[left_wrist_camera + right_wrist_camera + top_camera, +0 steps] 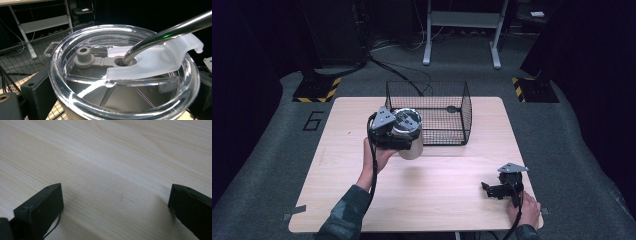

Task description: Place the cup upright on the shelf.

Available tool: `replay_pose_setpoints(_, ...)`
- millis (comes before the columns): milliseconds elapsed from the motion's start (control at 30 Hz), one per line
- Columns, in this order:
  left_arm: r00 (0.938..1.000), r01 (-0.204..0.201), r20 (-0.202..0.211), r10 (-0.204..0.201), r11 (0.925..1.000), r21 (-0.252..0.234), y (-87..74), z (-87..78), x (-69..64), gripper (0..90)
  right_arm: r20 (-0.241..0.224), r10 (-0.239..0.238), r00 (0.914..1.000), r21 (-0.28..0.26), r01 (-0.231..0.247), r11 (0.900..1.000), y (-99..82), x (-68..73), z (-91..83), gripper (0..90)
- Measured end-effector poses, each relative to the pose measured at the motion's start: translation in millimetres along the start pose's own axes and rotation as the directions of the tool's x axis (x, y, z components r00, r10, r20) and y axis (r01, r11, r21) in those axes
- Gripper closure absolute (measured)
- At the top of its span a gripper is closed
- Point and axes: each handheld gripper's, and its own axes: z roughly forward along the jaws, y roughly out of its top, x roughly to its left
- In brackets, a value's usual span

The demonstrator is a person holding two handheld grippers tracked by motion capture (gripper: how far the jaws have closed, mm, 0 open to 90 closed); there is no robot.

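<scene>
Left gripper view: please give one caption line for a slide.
Tumbler with clear lid and metal straw, held above wire basket.

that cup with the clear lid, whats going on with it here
A person's left gripper holds a tumbler with a clear lid and a metal straw, lifted above the wooden table, just in front of a black wire basket. The right gripper rests near the table's right front corner, jaws open with nothing between them.
</scene>
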Motion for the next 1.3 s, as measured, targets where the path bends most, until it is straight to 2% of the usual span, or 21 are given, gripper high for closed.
replay_pose_setpoints(167,0.9998,-0.019,-0.006,0.019,0.9998,0.007,10.5,2.9,3.9,4.1,0.000,-0.001,1.0000,0.001,0.001,1.0000,0.0,-0.1,-0.1,0.0)
replay_pose_setpoints(500,0.9996,-0.026,-0.011,0.026,0.9997,0.000,31.5,9.1,10.8,4.2,0.000,-0.001,1.0000,0.001,0.001,1.0000,0.0,0.0,0.0,0.0)
replay_pose_setpoints(833,0.9989,-0.042,-0.023,0.042,0.9991,0.003,44.8,15.9,16.4,4.1,0.000,0.000,1.0000,0.000,0.000,1.0000,0.0,0.0,0.0,0.0)
replay_pose_setpoints(1067,0.9989,-0.029,-0.037,0.029,0.9996,-0.005,51.7,24.7,21.8,4.1,0.000,-0.001,1.0000,-0.001,0.001,1.0000,0.0,-0.1,0.0,0.0)
replay_pose_setpoints(1300,0.9982,-0.025,-0.055,0.025,0.9997,0.009,57.0,34.1,28.4,4.1,0.000,-0.001,1.0000,-0.001,0.001,1.0000,-0.1,-0.1,0.1,0.0)
